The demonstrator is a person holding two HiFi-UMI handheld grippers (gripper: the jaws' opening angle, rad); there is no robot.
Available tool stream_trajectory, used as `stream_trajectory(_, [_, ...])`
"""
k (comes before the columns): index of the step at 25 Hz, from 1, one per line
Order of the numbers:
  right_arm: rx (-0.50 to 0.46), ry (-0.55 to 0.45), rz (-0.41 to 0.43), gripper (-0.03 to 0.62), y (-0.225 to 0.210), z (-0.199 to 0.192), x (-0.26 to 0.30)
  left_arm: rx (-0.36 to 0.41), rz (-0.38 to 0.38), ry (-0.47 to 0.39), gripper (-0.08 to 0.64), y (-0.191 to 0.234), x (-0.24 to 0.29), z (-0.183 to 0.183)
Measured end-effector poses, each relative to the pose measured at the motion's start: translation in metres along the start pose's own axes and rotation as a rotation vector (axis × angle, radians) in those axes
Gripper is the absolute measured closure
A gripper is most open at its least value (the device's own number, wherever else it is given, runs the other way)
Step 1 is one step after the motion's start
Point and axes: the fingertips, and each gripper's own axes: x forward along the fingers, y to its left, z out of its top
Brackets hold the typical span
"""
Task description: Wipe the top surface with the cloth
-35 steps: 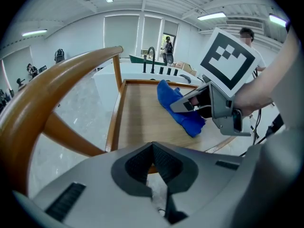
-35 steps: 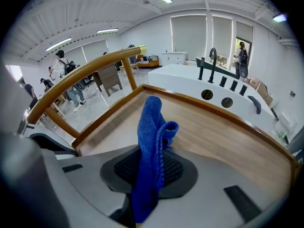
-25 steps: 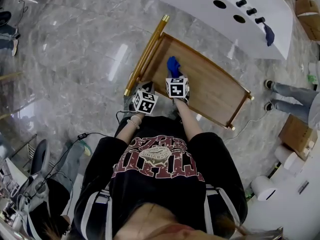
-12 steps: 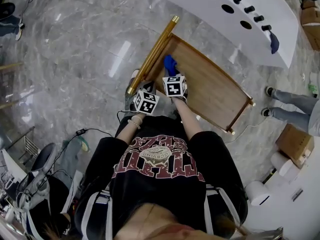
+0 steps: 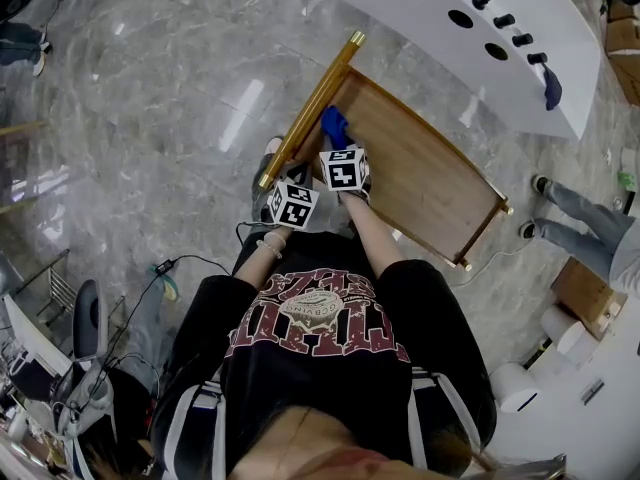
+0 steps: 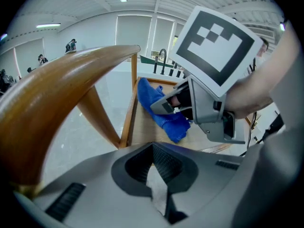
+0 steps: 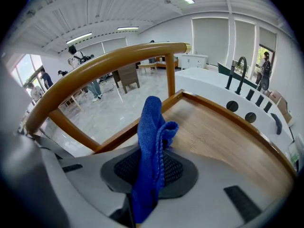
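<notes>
The wooden top (image 5: 425,180) is a rimmed tray-like surface with a golden handle bar (image 5: 315,100) along its left end. My right gripper (image 5: 336,142) is shut on the blue cloth (image 5: 333,125), which rests on the wood at the corner by the handle. In the right gripper view the cloth (image 7: 152,141) stands up from between the jaws of the right gripper (image 7: 148,177), over the wooden top (image 7: 223,137). My left gripper (image 5: 289,178) hangs just beside the handle, nearer the body. In the left gripper view the left gripper (image 6: 157,177) is shut on nothing, with the cloth (image 6: 164,113) ahead.
A white counter (image 5: 440,43) with black holes and taps runs behind the wooden top; a dark cloth (image 5: 551,86) hangs at its edge. A person's legs (image 5: 580,208) stand to the right near a cardboard box (image 5: 585,288). A cable (image 5: 190,263) lies on the marble floor.
My right gripper has drawn the cloth left across the wood, from a little inside the top to its handle-side edge. The left gripper has stayed beside the handle.
</notes>
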Motion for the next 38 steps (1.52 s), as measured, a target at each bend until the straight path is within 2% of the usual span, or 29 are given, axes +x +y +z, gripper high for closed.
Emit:
stream_trajectory(11, [0.015,-0.014,0.015,0.505,0.017,0.006,0.007,0.005,-0.009,-0.007,0.512,-0.003,-0.005,-0.001])
stream_trajectory(13, [0.056,-0.026,0.036,0.504,0.016,0.007,0.006,0.013,-0.012,-0.011,0.512,-0.004,-0.008,-0.002])
stream_trajectory(18, [0.221,-0.14,0.085,0.505,0.015,0.023,-0.024,0.033,-0.014,-0.039,0.512,-0.005,-0.017,-0.002])
stream_trajectory(21, [0.291,-0.131,0.146,0.505,0.031,0.016,-0.034,0.054,-0.009,-0.042,0.512,-0.005,-0.021,-0.004])
stream_trajectory(24, [0.318,-0.104,0.182,0.505,0.046,0.002,-0.032,0.061,-0.004,-0.035,0.512,-0.007,-0.022,-0.008])
stream_trajectory(34, [0.266,-0.011,0.138,0.505,0.055,-0.021,-0.005,0.074,-0.007,-0.027,0.512,-0.011,-0.025,-0.01])
stream_trajectory(38, [0.168,-0.015,0.109,0.505,0.055,-0.025,-0.005,0.072,-0.008,-0.019,0.512,-0.01,-0.024,-0.013])
